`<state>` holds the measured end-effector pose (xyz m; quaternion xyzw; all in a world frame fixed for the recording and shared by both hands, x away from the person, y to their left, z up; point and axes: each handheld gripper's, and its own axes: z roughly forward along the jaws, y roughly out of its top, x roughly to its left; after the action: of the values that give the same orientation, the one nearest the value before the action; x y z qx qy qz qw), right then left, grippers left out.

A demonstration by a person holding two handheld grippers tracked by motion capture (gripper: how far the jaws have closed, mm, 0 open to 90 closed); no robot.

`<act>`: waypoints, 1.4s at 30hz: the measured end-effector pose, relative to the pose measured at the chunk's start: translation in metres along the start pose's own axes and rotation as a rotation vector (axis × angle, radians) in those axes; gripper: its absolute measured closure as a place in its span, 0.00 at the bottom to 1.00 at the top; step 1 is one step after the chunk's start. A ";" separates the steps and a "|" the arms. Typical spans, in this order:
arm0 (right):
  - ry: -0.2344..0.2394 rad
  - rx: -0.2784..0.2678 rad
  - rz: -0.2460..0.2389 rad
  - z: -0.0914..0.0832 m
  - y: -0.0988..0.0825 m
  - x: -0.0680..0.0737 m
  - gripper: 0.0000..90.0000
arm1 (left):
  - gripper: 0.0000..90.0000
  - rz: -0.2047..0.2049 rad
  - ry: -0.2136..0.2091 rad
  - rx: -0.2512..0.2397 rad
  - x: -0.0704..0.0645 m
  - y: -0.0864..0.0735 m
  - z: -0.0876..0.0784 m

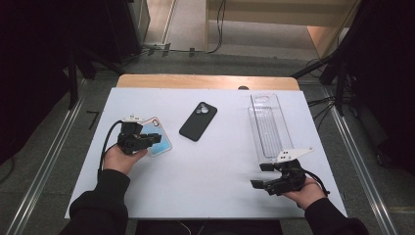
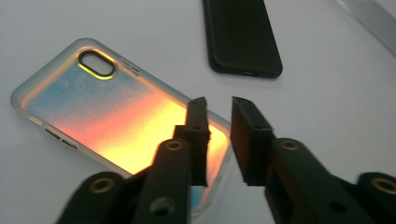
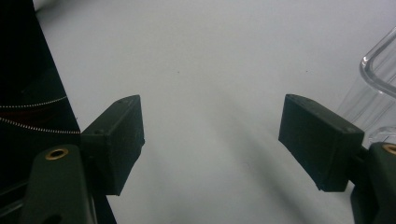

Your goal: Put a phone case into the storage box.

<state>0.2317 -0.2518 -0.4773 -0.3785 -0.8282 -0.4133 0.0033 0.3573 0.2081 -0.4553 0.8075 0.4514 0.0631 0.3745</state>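
The white table (image 1: 205, 166) carries two phone cases and a clear tray (image 1: 268, 125) near its right edge. The left gripper (image 2: 217, 105) is clenched on the colourful case (image 2: 93, 105) edge, not yet lifted; the right gripper (image 3: 212, 140) waits released.

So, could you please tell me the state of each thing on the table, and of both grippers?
iridescent phone case: lying flat, one corner edge between the left gripper's jaws
left gripper: jaws nearly shut around the case's edge
black phone case: lying flat, camera side up, untouched
clear tray: lying flat, empty
right gripper: open, holding nothing
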 end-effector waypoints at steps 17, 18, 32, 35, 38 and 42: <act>-0.005 0.004 -0.004 0.000 0.000 0.000 0.23 | 1.00 -0.040 0.002 0.057 0.010 -0.017 0.018; -0.005 0.004 -0.003 0.000 0.000 -0.001 0.23 | 1.00 -0.043 0.003 0.067 0.011 -0.019 0.019; -0.008 0.007 -0.003 0.000 -0.001 0.000 0.23 | 1.00 -0.063 0.018 0.113 0.016 -0.025 0.018; -0.009 0.007 -0.003 0.000 -0.001 0.000 0.23 | 1.00 -0.059 0.028 0.122 0.017 -0.026 0.015; -0.009 0.007 -0.003 0.000 0.000 0.000 0.23 | 1.00 -0.069 0.031 0.124 0.019 -0.027 0.012; -0.008 0.006 -0.003 0.000 0.000 -0.001 0.23 | 1.00 -0.088 0.046 0.120 0.024 -0.029 0.008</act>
<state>0.2318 -0.2525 -0.4776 -0.3789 -0.8300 -0.4093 0.0004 0.3556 0.2311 -0.4858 0.8062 0.4980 0.0381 0.3172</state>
